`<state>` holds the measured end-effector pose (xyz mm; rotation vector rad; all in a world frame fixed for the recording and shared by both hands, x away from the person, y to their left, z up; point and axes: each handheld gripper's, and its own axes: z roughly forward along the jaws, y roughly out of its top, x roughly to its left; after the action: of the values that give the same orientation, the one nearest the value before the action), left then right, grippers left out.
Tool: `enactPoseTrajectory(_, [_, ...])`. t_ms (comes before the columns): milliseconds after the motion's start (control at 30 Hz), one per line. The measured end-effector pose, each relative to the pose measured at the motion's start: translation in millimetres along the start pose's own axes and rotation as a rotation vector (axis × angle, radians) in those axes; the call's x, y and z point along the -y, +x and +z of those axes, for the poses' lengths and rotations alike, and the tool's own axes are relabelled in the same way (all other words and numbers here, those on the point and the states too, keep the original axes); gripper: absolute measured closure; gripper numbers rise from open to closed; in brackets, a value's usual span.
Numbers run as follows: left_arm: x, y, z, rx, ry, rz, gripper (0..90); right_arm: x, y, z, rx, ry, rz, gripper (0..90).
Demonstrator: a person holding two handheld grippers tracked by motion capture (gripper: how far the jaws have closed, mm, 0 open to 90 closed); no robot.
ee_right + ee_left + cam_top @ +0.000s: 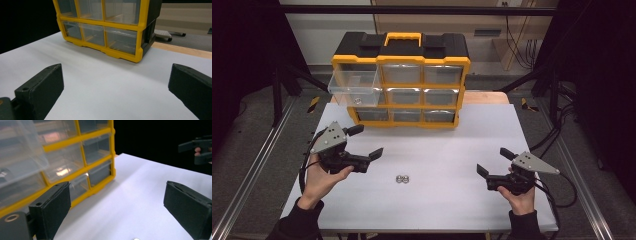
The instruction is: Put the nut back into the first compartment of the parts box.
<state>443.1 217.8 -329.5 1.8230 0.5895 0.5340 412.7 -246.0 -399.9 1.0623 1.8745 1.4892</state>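
I hold both grippers above the counter with nothing between either set of jaws. The left gripper has its jaws spread wide; in the left gripper view they frame bare counter, with the yellow drawer cabinet beyond and to the outside of the near jaw. The right gripper also has its jaws wide apart; in the right gripper view the cabinet stands well ahead of the jaws and bare counter lies between them.

The work items are two small metal nuts. They lie touching each other on the counter, between the two grippers, below and to the open side of the left jaws and well apart from the right jaws. One clear drawer at the top left of the cabinet is pulled out, and a small metal part appears to lie in it.

Judged step: approach before pick-up. No nut is grasped yet.

Next move, as I judge it:
1. Bring the left jaws down over one nut, keeping them wide.
2. Centre that nut between the jaws without nudging its neighbour.
3. Close gently; the nut is small and may slip or roll.
4. Lift and carry toward the open drawer.
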Motion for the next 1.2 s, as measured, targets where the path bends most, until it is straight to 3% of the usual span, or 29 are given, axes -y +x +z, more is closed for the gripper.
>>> enactPoseTrajectory(667, [39.6,-10.1,28.2,0.055,0.130,-0.028,8.2,0.2,-0.2,0.1,-0.003,0.003,-0.004,0.5])
enactPoseTrajectory(1200, [70.6,-12.2,57.5,0.088,0.270,-0.041,9.6,0.4,0.1,0.2,-0.005,0.002,-0.003,0.5])
